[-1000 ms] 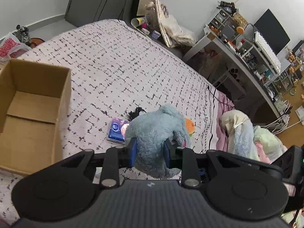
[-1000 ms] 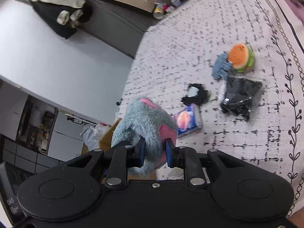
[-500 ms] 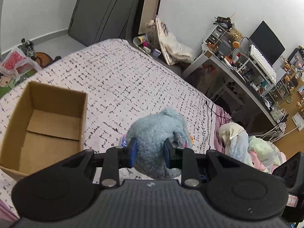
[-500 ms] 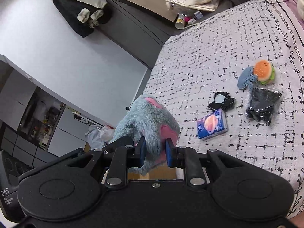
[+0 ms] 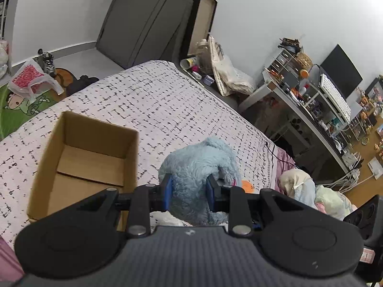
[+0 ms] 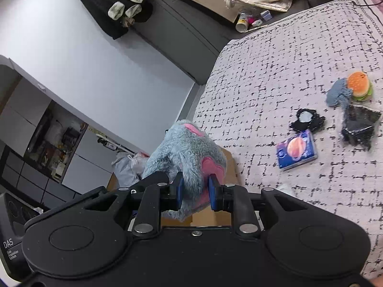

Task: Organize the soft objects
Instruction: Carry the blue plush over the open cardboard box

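Both grippers hold one fluffy blue-grey plush toy (image 5: 198,165) with pink patches (image 6: 189,153), lifted above the bed. My left gripper (image 5: 189,192) is shut on its furry body. My right gripper (image 6: 195,191) is shut on its other end, pads pressing beside a pink patch. An open, empty cardboard box (image 5: 79,160) stands on the bed (image 5: 155,102) just left of the toy; the toy hides most of it in the right wrist view. A burger plush (image 6: 360,88), a small blue-grey plush (image 6: 337,93), a black bundle (image 6: 306,119), a black packet (image 6: 359,126) and a blue pack (image 6: 296,149) lie on the bedspread.
A cluttered desk (image 5: 311,110) with a monitor stands right of the bed. Bedding is piled (image 5: 308,191) at the bed's right edge. A plastic bag (image 5: 28,79) and shoes lie on the floor at far left. Dark clothes (image 6: 115,7) hang on the wall.
Both grippers have carried the plush up and toward the box. The box has come nearer the toy in the left wrist view; the bed items sit farther right in the right wrist view.
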Tool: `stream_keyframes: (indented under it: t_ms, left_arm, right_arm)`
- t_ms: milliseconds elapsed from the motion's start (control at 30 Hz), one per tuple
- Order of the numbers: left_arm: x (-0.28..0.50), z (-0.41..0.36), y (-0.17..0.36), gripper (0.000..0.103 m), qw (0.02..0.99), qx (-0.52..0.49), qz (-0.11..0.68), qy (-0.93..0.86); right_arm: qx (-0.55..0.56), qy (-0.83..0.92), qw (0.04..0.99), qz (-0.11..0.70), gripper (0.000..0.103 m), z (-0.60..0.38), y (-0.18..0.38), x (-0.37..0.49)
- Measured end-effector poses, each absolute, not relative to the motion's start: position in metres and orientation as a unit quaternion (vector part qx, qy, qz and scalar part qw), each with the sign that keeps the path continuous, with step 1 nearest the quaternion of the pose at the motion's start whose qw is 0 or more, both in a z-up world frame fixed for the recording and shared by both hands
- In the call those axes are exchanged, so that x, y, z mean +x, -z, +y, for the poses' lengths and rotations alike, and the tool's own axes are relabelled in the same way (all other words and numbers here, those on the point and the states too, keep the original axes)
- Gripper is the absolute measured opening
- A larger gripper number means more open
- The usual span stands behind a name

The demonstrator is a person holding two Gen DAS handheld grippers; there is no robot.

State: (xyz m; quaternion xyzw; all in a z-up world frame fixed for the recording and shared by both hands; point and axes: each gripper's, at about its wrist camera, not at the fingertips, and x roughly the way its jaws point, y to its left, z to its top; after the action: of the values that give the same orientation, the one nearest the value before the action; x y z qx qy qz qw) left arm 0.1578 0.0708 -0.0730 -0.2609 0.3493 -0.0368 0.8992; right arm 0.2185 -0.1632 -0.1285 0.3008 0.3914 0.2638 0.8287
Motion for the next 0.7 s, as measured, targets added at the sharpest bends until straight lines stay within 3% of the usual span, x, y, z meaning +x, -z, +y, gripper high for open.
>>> stream_keyframes:
  t_ms: [700]
  left_arm:
    - [0.162, 0.167, 0.106, 0.028, 0.878, -0.327, 0.348, -0.039]
  right_arm:
    - [0.25, -0.312, 0.807, 0.435, 0.022, -0.065, 0.146, 0.246]
